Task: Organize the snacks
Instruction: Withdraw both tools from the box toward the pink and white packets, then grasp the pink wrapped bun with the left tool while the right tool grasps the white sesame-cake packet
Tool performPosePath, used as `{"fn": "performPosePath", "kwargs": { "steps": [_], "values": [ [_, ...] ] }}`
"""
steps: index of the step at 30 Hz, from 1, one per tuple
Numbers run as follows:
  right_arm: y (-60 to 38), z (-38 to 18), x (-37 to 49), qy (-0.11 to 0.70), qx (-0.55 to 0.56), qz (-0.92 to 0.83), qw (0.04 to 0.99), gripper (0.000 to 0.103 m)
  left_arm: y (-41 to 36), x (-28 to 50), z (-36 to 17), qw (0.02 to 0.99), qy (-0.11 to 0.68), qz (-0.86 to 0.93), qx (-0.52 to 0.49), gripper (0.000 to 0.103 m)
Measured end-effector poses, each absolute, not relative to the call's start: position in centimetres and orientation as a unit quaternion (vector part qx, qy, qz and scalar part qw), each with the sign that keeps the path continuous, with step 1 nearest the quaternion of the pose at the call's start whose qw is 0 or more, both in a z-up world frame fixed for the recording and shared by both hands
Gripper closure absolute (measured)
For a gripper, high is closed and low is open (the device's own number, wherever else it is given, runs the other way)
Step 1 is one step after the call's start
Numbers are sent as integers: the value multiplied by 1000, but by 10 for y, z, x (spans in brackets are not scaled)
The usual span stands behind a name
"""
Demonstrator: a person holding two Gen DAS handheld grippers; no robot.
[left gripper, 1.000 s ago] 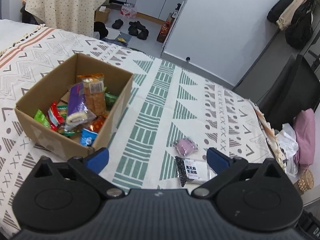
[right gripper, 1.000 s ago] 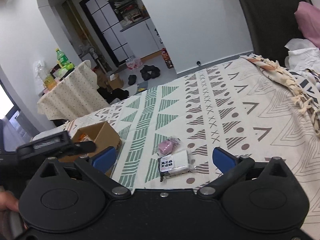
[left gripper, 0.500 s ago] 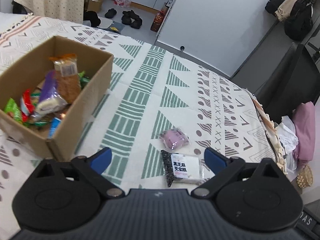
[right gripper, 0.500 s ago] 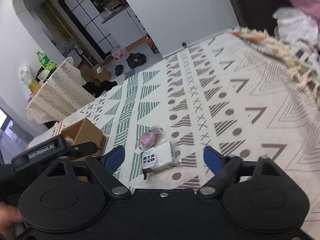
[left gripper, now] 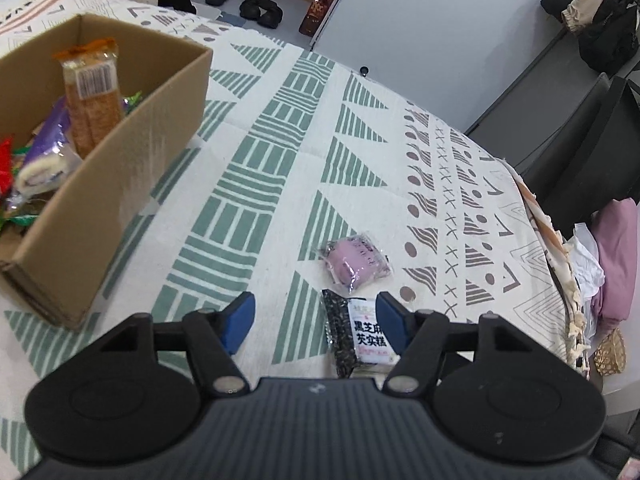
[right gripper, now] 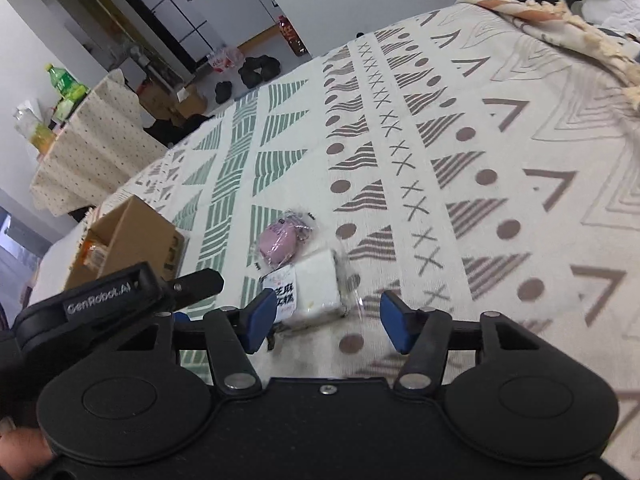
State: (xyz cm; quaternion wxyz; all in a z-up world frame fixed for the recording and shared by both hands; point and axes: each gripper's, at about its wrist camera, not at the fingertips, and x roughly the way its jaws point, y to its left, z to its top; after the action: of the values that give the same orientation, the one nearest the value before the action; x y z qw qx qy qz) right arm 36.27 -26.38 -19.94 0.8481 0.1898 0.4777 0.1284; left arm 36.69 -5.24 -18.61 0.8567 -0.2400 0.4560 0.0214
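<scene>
My left gripper (left gripper: 316,322) and right gripper (right gripper: 328,322) are closing, pads touching nothing. A crinkly white-and-black packet (right gripper: 308,294) lies beside a glossy pink pouch (left gripper: 354,262) on the woven patterned cloth (left gripper: 280,184), near the cardboard box (left gripper: 120,184).

Two snack packets (left gripper: 360,300) side by side on the cloth (left gripper: 280,152), cardboard box (left gripper: 132,168) well left.

The flat black-and-white plastic snack packet (left gripper: 362,334) lying on the patterned cloth bears the printed characters "黑芝麻芡实糕", and the black clip-like body of the left tool (right gripper: 98,294) carries "GenRobot.AI" in grey letters.
</scene>
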Motion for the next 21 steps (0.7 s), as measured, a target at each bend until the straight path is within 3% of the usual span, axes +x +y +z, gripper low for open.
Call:
{"fn": "performPosePath", "kwargs": {
  "steps": [7,9,16,21],
  "values": [
    [-258,-216,377,501,183,127,836,55,-55,383,-198,853,464,10,-238,37],
    [-257,-221,378,511,183,128,830,71,-56,387,-200,853,467,7,-234,37],
    [-262,-219,379,505,189,144,830,96,-57,402,-208,852,471,11,-230,37],
    [-274,-214,379,493,189,126,840,99,-62,415,-210,853,473,9,-221,36]
  ]
}}
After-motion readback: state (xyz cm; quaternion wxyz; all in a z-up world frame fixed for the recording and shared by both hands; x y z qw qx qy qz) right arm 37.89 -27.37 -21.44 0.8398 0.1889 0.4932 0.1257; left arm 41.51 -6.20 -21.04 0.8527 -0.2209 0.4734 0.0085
